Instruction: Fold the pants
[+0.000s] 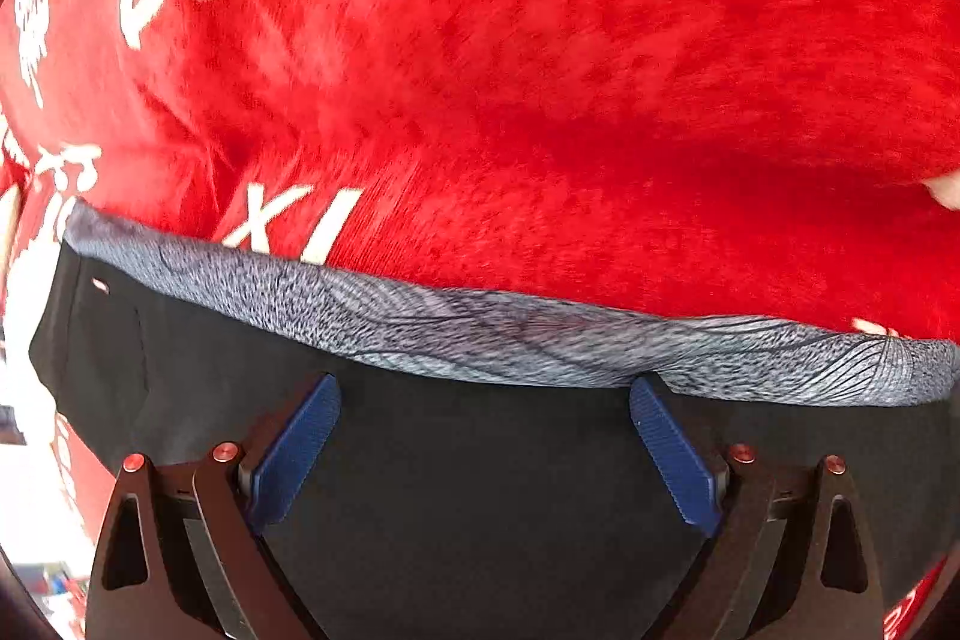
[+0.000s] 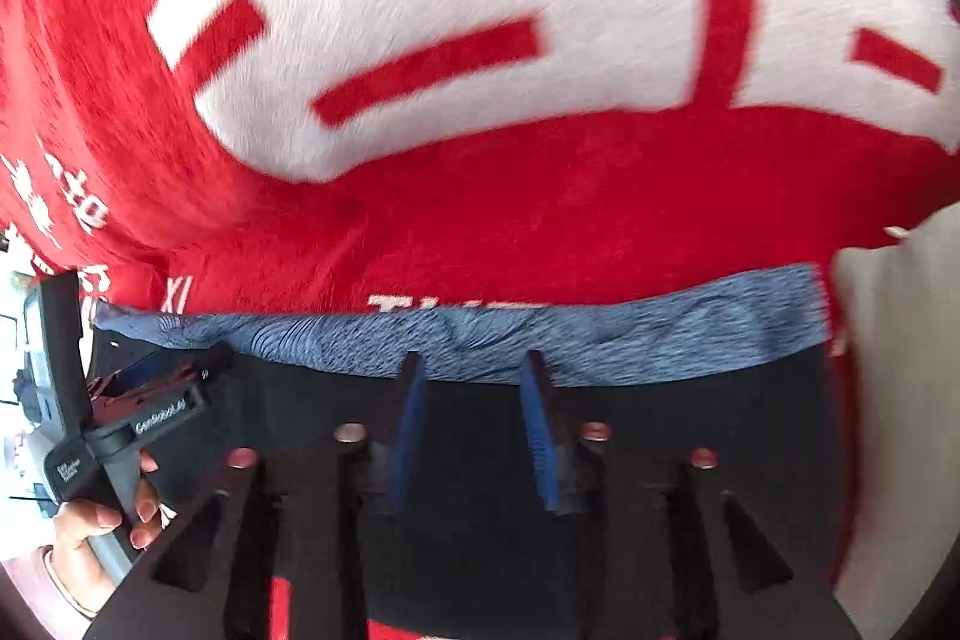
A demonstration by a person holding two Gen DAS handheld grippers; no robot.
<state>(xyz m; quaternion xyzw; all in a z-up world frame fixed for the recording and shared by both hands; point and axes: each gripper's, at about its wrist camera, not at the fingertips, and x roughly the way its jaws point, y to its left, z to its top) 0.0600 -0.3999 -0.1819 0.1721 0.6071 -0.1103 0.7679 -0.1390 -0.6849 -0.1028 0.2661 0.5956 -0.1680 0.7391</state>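
Black pants (image 1: 480, 490) with a heathered grey waistband (image 1: 480, 334) lie flat on a fuzzy red-and-white blanket (image 1: 570, 70); left tongs (image 1: 485, 403) spread wide over them; right tongs (image 2: 471, 370) narrowly apart — gripping nothing.

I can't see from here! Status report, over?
Left gripper open, right gripper open, both over pants. Grey waistband far edge. Pillow beside pants.
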